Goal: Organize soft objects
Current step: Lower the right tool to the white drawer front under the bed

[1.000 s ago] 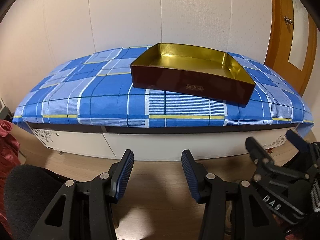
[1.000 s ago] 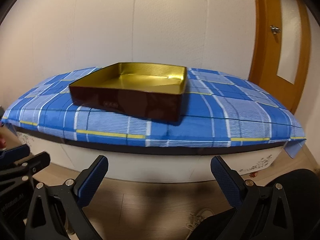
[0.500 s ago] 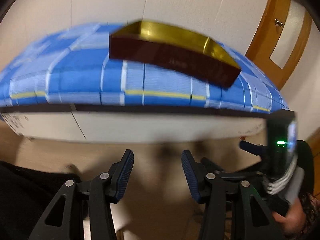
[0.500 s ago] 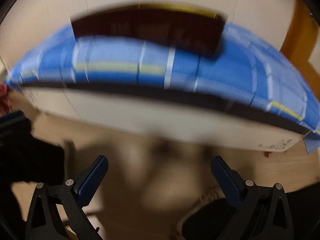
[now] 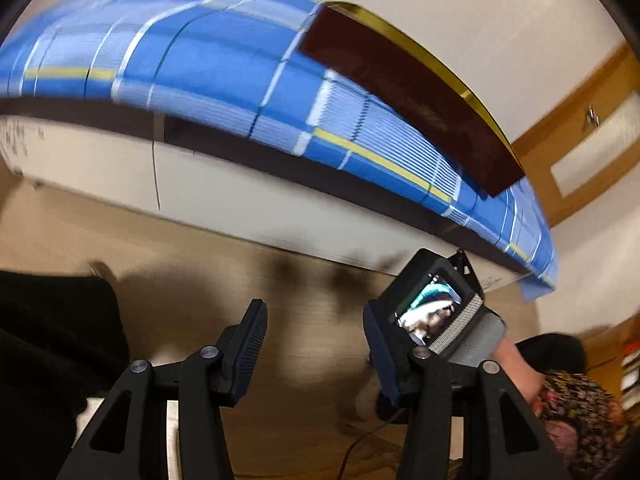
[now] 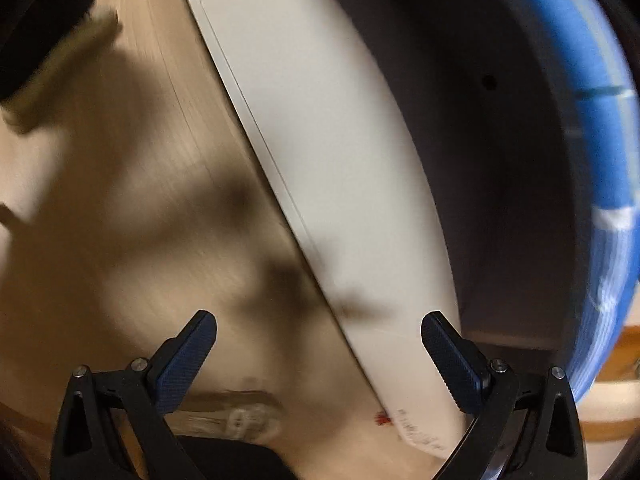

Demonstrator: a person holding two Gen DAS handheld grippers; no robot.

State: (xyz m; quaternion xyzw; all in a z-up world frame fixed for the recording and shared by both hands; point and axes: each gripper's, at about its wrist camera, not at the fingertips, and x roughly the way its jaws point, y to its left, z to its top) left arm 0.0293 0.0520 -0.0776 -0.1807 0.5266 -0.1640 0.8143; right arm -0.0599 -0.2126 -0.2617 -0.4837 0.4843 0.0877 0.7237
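Note:
A dark red box with a gold inside (image 5: 416, 92) sits on the blue plaid cloth (image 5: 208, 64) over the low table, seen tilted and from below in the left wrist view. My left gripper (image 5: 316, 344) is open and empty, low above the wooden floor. The right gripper's camera body (image 5: 432, 308) shows just right of it, lower down. My right gripper (image 6: 320, 344) is wide open and empty, pointing down at the floor and the table's white side panel (image 6: 320, 160). A patterned dark fabric item (image 5: 580, 408) lies at the lower right. No soft object is held.
The wooden floor (image 5: 200, 264) lies below both grippers. A black cushion or chair (image 5: 52, 344) is at the left. A wooden door (image 5: 580, 136) stands at the right. The cloth edge (image 6: 600, 160) curves along the right of the right wrist view.
Both grippers have dropped from table height toward the floor and tilted. The right one swung down to the right, below the table edge. The views are motion blurred.

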